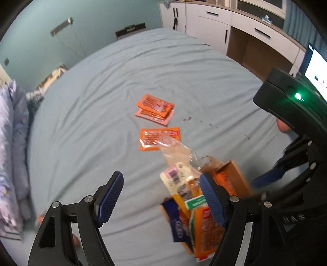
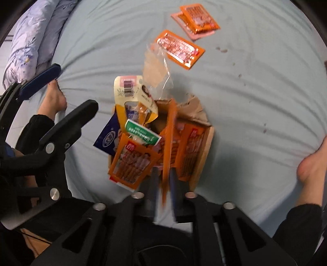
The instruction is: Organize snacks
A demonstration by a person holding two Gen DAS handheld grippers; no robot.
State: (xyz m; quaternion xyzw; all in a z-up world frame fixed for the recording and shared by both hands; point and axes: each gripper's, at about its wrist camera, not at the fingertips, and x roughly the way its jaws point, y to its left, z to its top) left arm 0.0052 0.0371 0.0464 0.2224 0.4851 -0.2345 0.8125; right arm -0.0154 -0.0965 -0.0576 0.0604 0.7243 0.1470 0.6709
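Note:
A small cardboard box stuffed with snack packets stands on the blue bed sheet; it also shows in the left wrist view. My right gripper is shut on a thin orange packet held edge-on over the box. My left gripper is open and empty just left of the box; it shows in the right wrist view at the left. A single orange packet and a stack of two orange packets lie farther out, also seen in the right wrist view.
A floral pillow lies at the bed's left edge. The person's bare feet rest on the bed on both sides of the box. White drawers and a desk stand beyond the bed.

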